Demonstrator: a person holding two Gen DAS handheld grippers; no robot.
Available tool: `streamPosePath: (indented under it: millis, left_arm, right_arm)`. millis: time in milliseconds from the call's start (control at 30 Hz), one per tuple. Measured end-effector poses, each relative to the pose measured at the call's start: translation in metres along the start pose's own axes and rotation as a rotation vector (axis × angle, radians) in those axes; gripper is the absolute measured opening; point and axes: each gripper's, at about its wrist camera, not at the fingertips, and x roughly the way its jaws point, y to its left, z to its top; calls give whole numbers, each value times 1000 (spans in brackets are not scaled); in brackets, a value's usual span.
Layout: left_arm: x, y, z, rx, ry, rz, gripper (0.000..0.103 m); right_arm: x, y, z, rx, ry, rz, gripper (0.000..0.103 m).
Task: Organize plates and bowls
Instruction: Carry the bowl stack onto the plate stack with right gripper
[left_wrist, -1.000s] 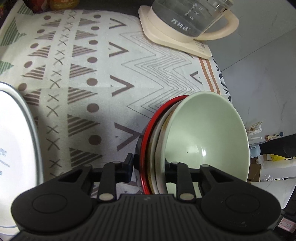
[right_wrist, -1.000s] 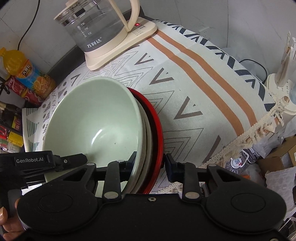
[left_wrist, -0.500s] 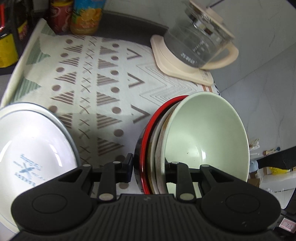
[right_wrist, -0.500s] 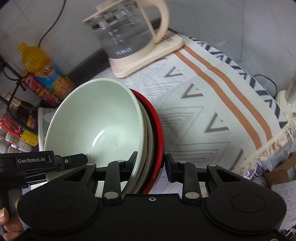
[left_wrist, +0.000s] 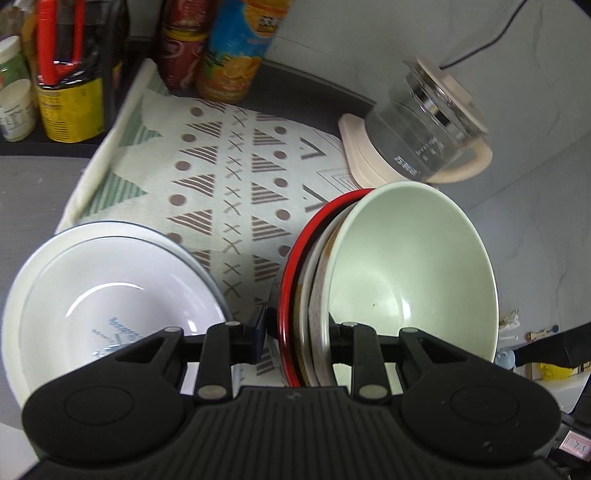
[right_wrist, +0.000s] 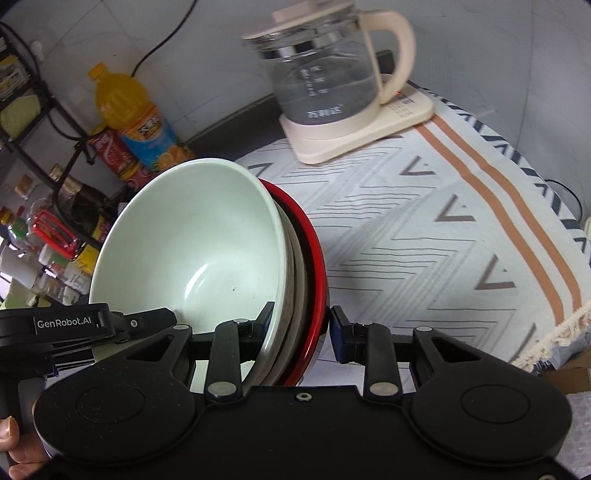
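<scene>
Both claws lifted bowl stack (left_wrist: 369, 295) off cloth, still clamped.

The right gripper (right_wrist: 301, 325) squeezes a stack of bowls (right_wrist: 192, 240); the green one sits on top.

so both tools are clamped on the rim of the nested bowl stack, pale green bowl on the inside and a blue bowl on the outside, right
Not quite. The outermost bowl is red, not blue; both wrist views show its red rim. The rest holds: the left tool and the right tool each clamp the rim of the nested bowl stack, with the pale green bowl innermost.
</scene>
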Motion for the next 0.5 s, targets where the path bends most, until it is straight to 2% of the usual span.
streamPosePath:
  millis: [500]
  left_arm:
    - [-40,46,-7,-86,-73,27,26]
  right_arm:
    - [4,52,-4,-88,10,52,30]
